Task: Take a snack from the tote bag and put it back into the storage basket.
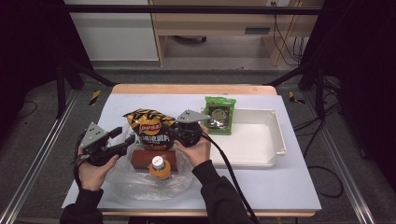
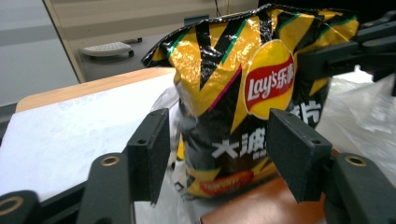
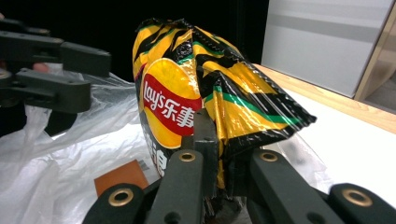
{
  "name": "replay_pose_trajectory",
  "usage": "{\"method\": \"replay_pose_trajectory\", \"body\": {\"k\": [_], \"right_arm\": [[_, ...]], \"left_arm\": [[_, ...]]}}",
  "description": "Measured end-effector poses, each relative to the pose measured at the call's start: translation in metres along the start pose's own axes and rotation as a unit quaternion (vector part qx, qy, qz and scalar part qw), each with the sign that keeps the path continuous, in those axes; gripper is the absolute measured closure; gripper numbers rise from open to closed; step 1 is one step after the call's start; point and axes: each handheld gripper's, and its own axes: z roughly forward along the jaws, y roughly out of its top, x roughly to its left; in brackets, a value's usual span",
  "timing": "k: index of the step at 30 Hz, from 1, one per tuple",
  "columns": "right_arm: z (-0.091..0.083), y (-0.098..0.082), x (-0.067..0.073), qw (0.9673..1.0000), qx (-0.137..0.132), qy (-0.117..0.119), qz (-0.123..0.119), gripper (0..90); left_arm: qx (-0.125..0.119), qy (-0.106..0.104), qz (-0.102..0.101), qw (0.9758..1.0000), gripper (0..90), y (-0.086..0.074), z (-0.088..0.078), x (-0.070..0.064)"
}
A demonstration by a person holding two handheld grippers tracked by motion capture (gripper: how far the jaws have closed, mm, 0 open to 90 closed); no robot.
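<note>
A yellow-and-black Lay's chip bag (image 1: 148, 128) stands upright over a brown box (image 1: 154, 158) that lies on a clear plastic bag (image 1: 135, 182). My right gripper (image 1: 172, 130) is shut on the chip bag's side edge; the right gripper view shows the right gripper (image 3: 224, 158) pinching the crimped seam of the chip bag (image 3: 187, 93). My left gripper (image 1: 125, 140) is open at the bag's left. In the left gripper view its pads (image 2: 149, 149) stand apart, with the chip bag (image 2: 243, 93) just beyond them and untouched.
An orange bottle (image 1: 159, 168) with a white cap stands in front of the brown box. A green snack packet (image 1: 218, 114) leans on the left rim of a white tray (image 1: 271, 140) at the right. The table's wooden far edge (image 1: 191, 88) lies behind.
</note>
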Motion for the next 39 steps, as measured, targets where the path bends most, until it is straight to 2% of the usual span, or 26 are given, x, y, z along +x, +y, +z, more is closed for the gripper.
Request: {"method": "replay_pose_trajectory", "body": {"k": [1,6,11,16,19,22,27,31,39], "right_arm": [[-0.001,0.001,0.001,1.0000,-0.001,-0.001,-0.001,86.3],[-0.010,0.008,0.004,0.9998,-0.017,0.007,-0.004,86.3],[-0.020,0.018,0.006,0.9994,-0.029,0.019,-0.003,86.3],[-0.034,0.033,0.014,0.9987,-0.042,0.025,-0.016,86.7],[-0.040,0.040,0.016,0.9982,-0.050,0.027,-0.021,86.8],[-0.042,0.043,0.018,0.9976,-0.058,0.035,-0.016,86.9],[-0.049,0.054,0.027,0.9964,-0.070,0.037,-0.030,86.9],[-0.051,0.062,0.030,0.9957,-0.078,0.040,-0.031,87.0],[-0.043,0.071,0.038,0.9947,-0.086,0.047,-0.030,87.0]], "left_arm": [[-0.005,0.001,-0.002,1.0000,39.1,-0.002,-0.007,0.000],[-0.009,0.004,-0.003,0.9999,38.8,-0.006,-0.014,0.000],[0.003,0.005,0.001,1.0000,38.7,-0.010,-0.010,-0.002],[0.009,0.005,0.002,0.9999,38.7,-0.014,-0.010,-0.004],[0.012,0.003,0.002,0.9999,38.2,-0.017,-0.012,-0.006],[0.015,0.003,0.001,0.9999,37.6,-0.019,-0.012,-0.007],[0.025,0.001,0.003,0.9997,36.8,-0.026,-0.013,-0.010],[0.024,0.001,0.004,0.9997,35.8,-0.027,-0.014,-0.012],[0.023,0.007,0.002,0.9997,32.5,-0.029,-0.020,-0.011]]}}
